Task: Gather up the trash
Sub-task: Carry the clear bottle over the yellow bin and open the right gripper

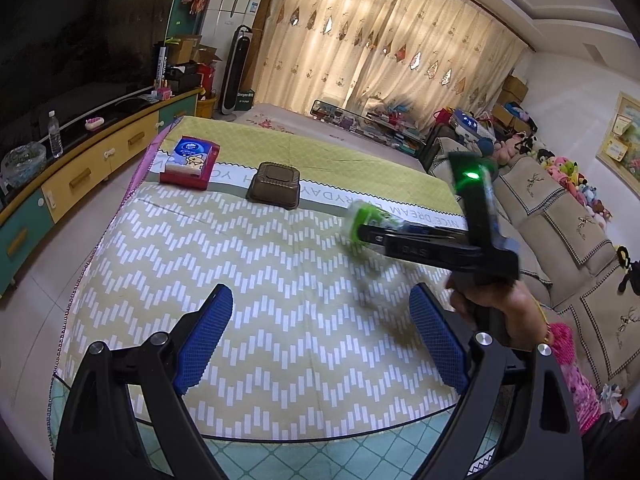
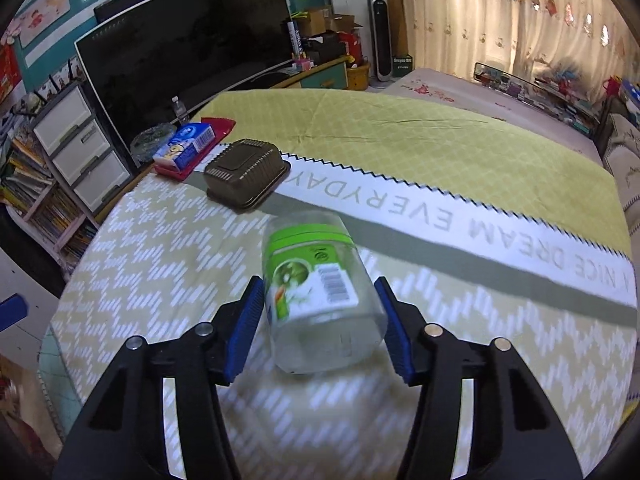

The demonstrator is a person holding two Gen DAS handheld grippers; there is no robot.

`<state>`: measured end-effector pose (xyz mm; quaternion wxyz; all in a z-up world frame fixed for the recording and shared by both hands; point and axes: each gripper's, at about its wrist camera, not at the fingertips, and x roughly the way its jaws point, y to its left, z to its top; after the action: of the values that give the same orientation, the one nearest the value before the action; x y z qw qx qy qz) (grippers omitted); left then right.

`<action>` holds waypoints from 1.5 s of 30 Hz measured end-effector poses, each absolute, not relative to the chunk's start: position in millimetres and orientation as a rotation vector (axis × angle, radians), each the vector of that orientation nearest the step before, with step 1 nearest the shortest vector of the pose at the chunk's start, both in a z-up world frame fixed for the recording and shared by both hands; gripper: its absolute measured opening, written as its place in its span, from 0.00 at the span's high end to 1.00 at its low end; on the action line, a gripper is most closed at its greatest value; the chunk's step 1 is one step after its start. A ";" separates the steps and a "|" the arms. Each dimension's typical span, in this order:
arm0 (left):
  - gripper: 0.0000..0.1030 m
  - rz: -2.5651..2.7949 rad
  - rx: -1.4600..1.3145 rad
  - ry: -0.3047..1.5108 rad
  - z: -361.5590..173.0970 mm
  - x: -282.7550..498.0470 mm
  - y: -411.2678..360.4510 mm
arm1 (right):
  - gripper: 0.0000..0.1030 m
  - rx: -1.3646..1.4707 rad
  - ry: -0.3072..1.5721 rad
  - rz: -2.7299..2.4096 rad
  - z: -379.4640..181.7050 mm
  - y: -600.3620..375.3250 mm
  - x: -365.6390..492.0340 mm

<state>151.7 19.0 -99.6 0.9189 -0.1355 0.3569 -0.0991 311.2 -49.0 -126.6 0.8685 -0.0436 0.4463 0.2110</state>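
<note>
The right gripper brackets the clear plastic jar with green lid, lying on the chevron-patterned table; pad contact cannot be confirmed. The left gripper stands wide and empty. A brown plastic tray lies farther left.

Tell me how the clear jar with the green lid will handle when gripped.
The jar looks empty and thin-walled, so probably light and may flex. It lies on its side, so it may roll. Its smooth sides could slip between the right gripper pads.
</note>
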 end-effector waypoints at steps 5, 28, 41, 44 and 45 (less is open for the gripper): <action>0.14 -0.213 -0.269 0.735 -99.4 150.6 12.8 | 0.53 -0.020 0.896 0.416 -105.9 -79.8 269.2; 0.14 -0.287 -0.186 0.763 -99.2 149.2 -40.2 | 0.53 0.330 0.793 -0.456 -133.0 -412.4 123.1; 0.14 -0.274 -0.188 0.806 -113.6 161.2 -39.4 | 0.47 0.371 0.730 -0.539 -133.3 -431.7 111.4; 0.14 -0.274 -0.188 0.809 -116.1 165.8 -37.0 | 0.45 0.375 0.717 -0.510 -125.5 -420.7 110.2; 0.14 -0.277 -0.185 0.808 -116.2 168.0 -36.3 | 0.44 0.371 0.715 -0.501 -123.8 -417.5 109.5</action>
<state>168.0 -36.3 -116.2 0.9060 -0.0896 0.3914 -0.1340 109.5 -417.5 -123.8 0.8895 0.1788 0.3445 -0.2413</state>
